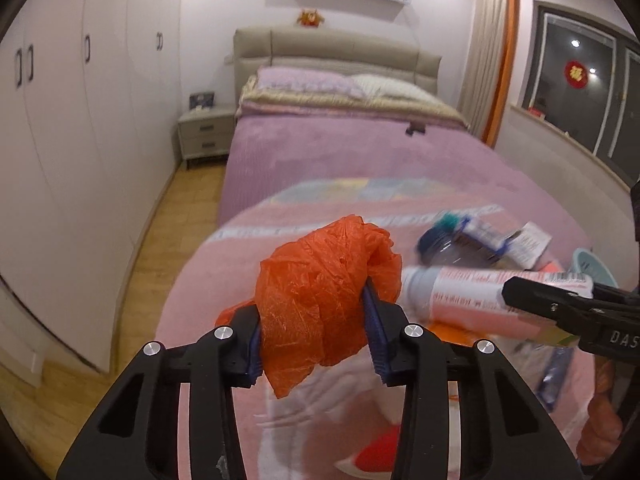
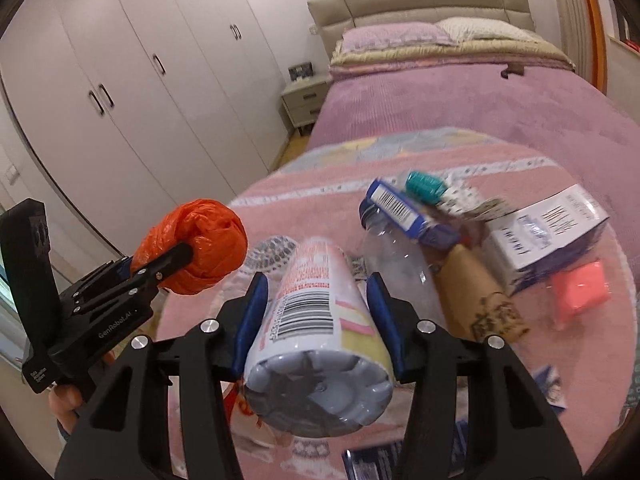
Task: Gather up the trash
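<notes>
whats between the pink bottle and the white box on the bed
In the right wrist view, a clear plastic bottle and a brown cardboard tube lie between the pink bottle and the white box.

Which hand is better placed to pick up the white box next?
Neither yet: the left gripper is shut on the orange bag, the right gripper on the bottle. Once emptied, right: the white box lies on its side.

Bedroom. White wardrobe point(image 1: 80, 92) with dark handles lines the left wall. Bed point(image 1: 340, 148) with beige padded headboard point(image 1: 332, 50), mauve cover. Nightstand point(image 1: 204, 132) beside it (two drawers). Wood floor point(image 1: 176, 200). Dark window point(image 1: 592, 84), curtain point(image 1: 492, 52) alongside.
</notes>
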`<state>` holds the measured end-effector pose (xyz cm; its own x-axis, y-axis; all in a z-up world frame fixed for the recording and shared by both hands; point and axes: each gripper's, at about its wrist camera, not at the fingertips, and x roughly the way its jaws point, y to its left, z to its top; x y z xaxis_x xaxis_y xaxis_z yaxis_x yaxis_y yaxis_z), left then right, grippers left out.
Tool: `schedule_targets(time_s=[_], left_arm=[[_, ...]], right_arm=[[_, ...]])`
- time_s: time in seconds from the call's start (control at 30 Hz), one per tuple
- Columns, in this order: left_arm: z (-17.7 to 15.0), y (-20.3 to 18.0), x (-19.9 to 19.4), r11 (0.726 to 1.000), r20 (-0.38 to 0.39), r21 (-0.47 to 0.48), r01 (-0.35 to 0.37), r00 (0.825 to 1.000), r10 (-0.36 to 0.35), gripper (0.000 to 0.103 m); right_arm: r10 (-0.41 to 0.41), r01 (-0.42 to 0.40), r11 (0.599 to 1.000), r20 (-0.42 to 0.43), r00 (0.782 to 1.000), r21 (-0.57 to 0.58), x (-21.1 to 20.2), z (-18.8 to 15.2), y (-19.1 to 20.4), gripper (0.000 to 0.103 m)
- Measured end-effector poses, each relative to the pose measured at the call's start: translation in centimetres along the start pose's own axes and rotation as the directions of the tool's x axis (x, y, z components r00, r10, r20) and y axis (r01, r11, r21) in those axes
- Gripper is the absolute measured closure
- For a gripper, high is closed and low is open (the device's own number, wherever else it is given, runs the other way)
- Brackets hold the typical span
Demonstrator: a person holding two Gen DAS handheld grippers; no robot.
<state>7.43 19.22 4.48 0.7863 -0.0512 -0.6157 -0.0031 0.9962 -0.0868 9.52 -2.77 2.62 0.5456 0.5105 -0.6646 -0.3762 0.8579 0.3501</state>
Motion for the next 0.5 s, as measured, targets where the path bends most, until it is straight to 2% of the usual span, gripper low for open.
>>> schedule_targets(time_s=[0.27,0.5], left_arm=[[1.1,-5.4,-4.3,0.997,0.103,0.059,0.053,0.993,-0.059,0.064],[1.4,-10.8,-5.6,0.987,0.142,0.120,0.108,0.982,-0.124,0.064]], right_arm=[[0.026,-0.026,1.000,0.124,0.992,-0.001,-7.0,0.3,-1.4,0.055],[-0.010,0.005,1.000,0.206,0.979,0.025,-12.5,0.9,-4.3,0.056]])
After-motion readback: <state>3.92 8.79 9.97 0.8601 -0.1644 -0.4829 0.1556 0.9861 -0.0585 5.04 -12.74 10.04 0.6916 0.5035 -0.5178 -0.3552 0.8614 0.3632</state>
